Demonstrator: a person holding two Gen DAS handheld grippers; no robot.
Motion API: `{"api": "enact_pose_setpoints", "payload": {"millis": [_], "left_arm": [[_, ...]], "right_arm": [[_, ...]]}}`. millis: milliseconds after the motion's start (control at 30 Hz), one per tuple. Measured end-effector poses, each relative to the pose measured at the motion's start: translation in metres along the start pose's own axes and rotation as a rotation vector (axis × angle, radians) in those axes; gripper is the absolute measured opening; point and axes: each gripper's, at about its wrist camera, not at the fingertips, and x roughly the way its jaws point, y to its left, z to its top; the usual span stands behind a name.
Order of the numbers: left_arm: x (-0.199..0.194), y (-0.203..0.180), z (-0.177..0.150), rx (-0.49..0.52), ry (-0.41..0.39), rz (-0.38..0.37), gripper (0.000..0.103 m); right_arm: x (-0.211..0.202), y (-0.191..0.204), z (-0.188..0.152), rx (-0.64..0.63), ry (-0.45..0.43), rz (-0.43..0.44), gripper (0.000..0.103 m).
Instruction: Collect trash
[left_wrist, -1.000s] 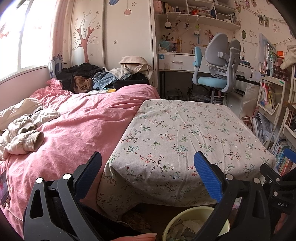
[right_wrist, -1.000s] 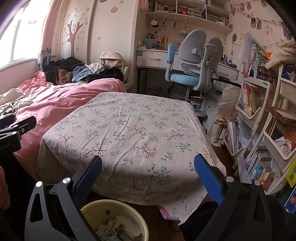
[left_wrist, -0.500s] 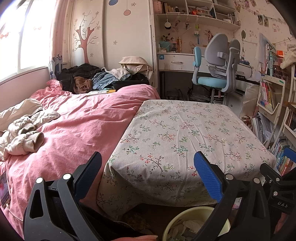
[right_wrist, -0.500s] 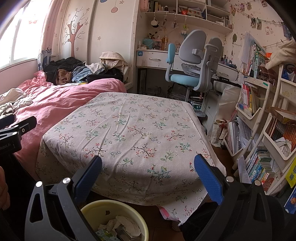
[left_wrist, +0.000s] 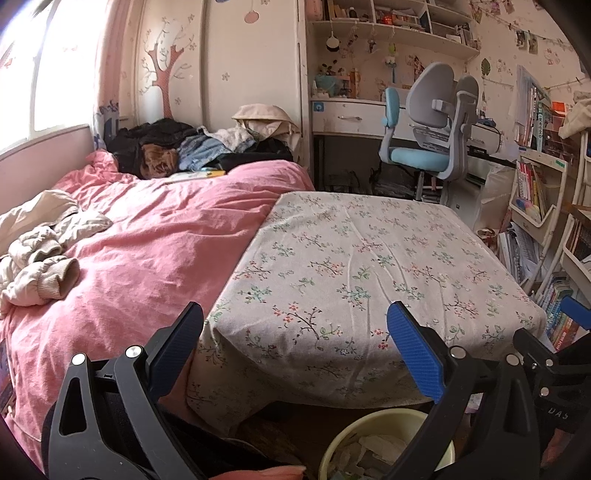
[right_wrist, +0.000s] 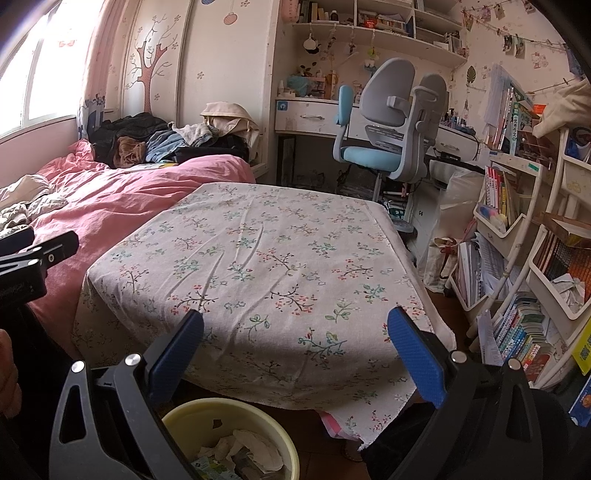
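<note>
Holding nothing, the left gripper (left_wrist: 295, 347) and right gripper (right_wrist: 295, 347) both gape wide above the near edge of the flowery table (right_wrist: 266, 258). Below it, the yellow bin (right_wrist: 184, 417) holds crumpled paper trash (right_wrist: 243, 448).

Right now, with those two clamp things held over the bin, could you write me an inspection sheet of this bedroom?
Surface: table under a floral tablecloth; no items seen on it.
Job's things: yellow trash bin on the floor at the table's near edge, holding crumpled paper.
Clutter: clothes pile at the far end of the pink bed; cream jacket.
Grippers: left gripper and right gripper both open, empty.
Cables: nothing seen.
Surroundings: desk chair, bookshelves, window at left.
</note>
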Motion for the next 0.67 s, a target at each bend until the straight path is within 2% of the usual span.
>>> {"api": "enact_pose_setpoints", "payload": {"millis": [200,300,367,433,533,667], "left_arm": [[0.013,0.001,0.011,-0.009,-0.002,-0.090,0.096],[0.022,-0.005,0.021,0.047,-0.009,-0.073,0.096],[0.034,-0.003,0.032,0.044,0.001,-0.073,0.096],[0.052,-0.001,0.044,0.043,0.042,-0.054,0.096],[0.078,0.004,0.055,0.018,0.119,-0.068,0.096],[0.105,0.013,0.067,-0.039,0.146,-0.056,0.096]], "right_arm": [[0.005,-0.002,0.004,0.017,0.009,0.021,0.096],[0.012,-0.004,0.014,0.019,0.004,0.029,0.096],[0.016,-0.005,0.021,0.010,-0.006,0.027,0.096],[0.022,-0.006,0.031,-0.002,-0.019,0.027,0.096],[0.033,-0.007,0.048,-0.031,-0.037,0.029,0.096],[0.048,-0.012,0.066,-0.056,-0.054,0.029,0.096]]}}
